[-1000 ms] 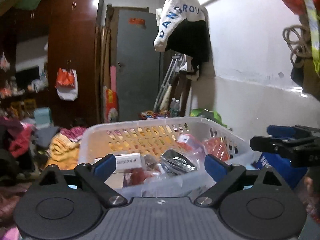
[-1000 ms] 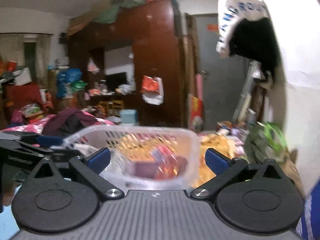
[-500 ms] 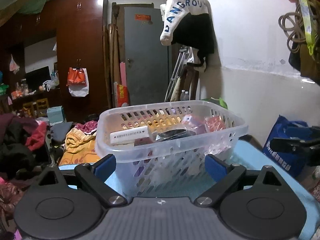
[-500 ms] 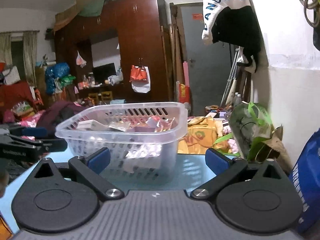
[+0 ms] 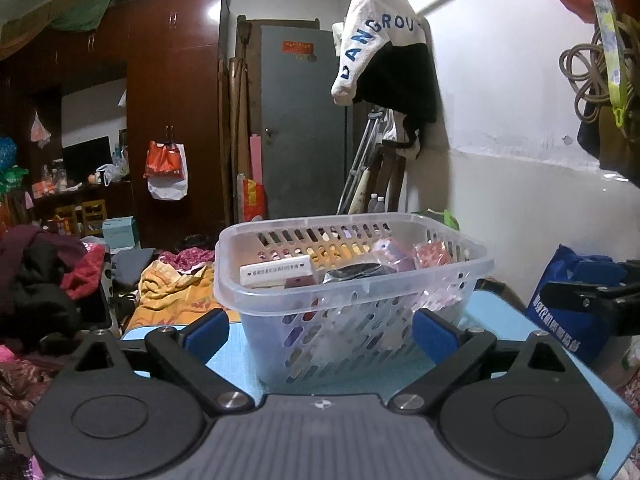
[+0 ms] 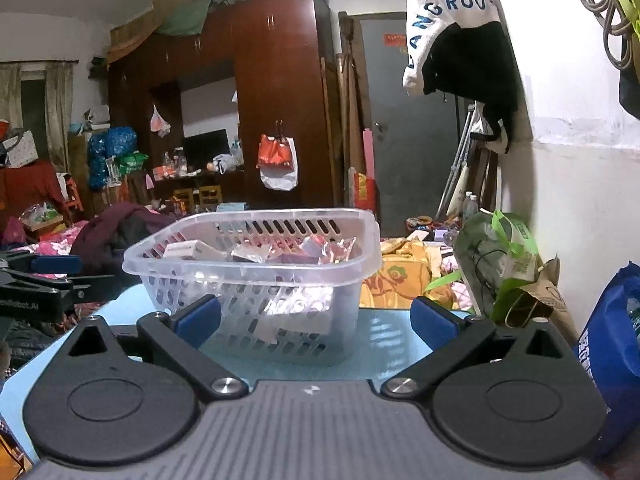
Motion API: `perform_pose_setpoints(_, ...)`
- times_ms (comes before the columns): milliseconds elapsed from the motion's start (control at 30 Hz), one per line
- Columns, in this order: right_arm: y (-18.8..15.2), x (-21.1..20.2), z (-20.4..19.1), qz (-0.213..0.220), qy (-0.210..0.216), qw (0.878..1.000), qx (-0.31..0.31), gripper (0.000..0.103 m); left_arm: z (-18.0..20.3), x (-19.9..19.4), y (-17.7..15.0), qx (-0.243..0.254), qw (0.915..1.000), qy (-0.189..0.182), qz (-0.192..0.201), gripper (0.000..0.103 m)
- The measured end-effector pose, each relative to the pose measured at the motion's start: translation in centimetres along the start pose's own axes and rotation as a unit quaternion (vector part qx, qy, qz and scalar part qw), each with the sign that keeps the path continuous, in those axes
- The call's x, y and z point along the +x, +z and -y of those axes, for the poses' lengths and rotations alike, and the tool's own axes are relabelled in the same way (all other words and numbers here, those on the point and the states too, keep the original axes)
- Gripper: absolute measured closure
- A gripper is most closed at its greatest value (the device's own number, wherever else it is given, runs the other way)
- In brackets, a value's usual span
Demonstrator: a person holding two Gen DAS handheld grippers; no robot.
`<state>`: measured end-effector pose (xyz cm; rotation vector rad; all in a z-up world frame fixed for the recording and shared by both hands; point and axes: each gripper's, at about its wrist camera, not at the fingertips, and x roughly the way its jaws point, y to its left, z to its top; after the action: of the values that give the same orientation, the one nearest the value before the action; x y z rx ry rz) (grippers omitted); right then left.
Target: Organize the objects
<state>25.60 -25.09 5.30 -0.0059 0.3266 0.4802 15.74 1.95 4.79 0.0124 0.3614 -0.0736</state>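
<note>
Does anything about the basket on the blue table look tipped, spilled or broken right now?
Nothing stands out. The clear basket sits upright and level on the blue table, its packets and a white box all inside the rim, nothing spilled beside it. Both grippers, left and right, are open and empty.

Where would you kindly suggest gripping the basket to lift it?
Probably the rolled rim of the basket, from above, one jaw inside and one outside. The rim overhangs the slotted wall, giving a thin lip. The left gripper and right gripper are both open.
</note>
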Motion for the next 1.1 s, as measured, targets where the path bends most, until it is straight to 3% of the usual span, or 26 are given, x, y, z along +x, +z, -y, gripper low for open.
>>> perform_pose_setpoints(1100,-0.12,0.32,-0.05,0.000,-0.014,1.000,-0.028,0.000,0.56,0.22,0.01,-0.002,0.9999,0.006,-0.013,0.003)
